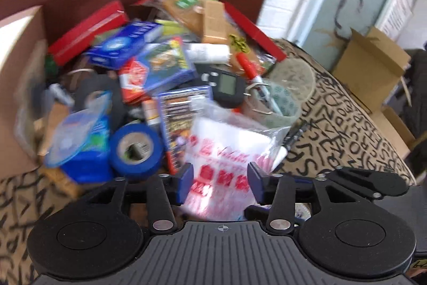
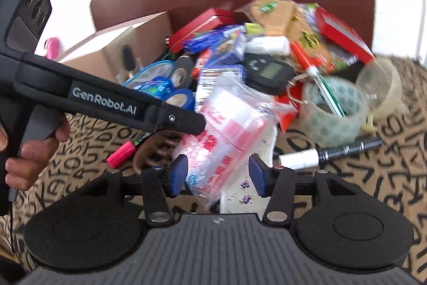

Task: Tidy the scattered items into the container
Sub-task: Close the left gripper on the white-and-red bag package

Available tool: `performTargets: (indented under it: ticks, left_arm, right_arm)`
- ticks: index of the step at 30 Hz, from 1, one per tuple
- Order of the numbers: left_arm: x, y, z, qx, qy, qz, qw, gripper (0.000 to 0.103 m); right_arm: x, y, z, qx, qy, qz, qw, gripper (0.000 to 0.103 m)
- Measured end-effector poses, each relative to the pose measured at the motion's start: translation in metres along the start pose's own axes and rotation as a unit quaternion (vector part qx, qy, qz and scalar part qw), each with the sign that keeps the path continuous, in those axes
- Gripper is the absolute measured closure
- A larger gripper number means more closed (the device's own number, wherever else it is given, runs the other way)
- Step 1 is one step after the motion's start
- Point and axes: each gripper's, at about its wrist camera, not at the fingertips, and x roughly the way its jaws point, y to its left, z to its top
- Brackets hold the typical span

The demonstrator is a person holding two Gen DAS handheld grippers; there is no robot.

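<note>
A cardboard box (image 1: 21, 50) lies open toward me, crammed with items: red boxes, blue boxes, a blue tape roll (image 1: 136, 148), a black digital scale (image 1: 226, 87). A clear plastic bag with red print (image 1: 226, 151) spills out at its mouth; it also shows in the right wrist view (image 2: 226, 135). My left gripper (image 1: 220, 182) is open, its blue pads either side of the bag's lower end, empty. My right gripper (image 2: 217, 174) is open over the bag's near end. On the cloth lie a clear tape roll (image 2: 333, 111), a black marker (image 2: 333, 151) and a pink marker (image 2: 121, 152).
The letter-printed cloth (image 2: 373, 178) covers the table. The left hand-held gripper body (image 2: 106, 100) crosses the right wrist view. A brown pretzel-shaped thing (image 2: 157, 148) lies near the pink marker. Cardboard boxes (image 1: 371, 68) stand on the right beyond the table.
</note>
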Motion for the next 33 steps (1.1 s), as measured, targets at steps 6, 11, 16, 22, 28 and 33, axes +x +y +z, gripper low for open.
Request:
performTargets:
  ticks: [6,11,16,22,28,33]
  left_arm:
    - [0.032,0.009,0.007,-0.006,0.029,-0.009,0.9995,0.020]
    - [0.051,0.012,0.003,-0.014,0.037,-0.016,0.9991,0.022]
    - [0.034,0.008,-0.004,-0.013,0.048,-0.011,0.9987,0.031]
    - [-0.016,-0.002,-0.049,-0.034,0.057,-0.012,0.9978,0.029]
    - [-0.008,0.025,-0.072,-0.091,0.066,-0.032,0.9932,0.014]
    - [0.002,0.026,-0.067,-0.071,0.056,-0.035,0.9953,0.024]
  right_arm:
    - [0.021,-0.014,0.002,0.038,0.010,0.015,0.999,0.044]
    - [0.043,-0.018,0.011,0.060,0.022,0.029,0.998,0.036]
    - [0.034,-0.006,0.013,0.039,0.039,0.038,0.998,0.042]
    - [-0.002,0.026,-0.005,-0.017,0.061,0.075,0.995,0.040]
    - [0.010,0.040,-0.019,0.005,0.071,0.044,0.997,0.030]
    - [0.020,0.036,-0.018,0.050,0.074,0.039,0.995,0.030]
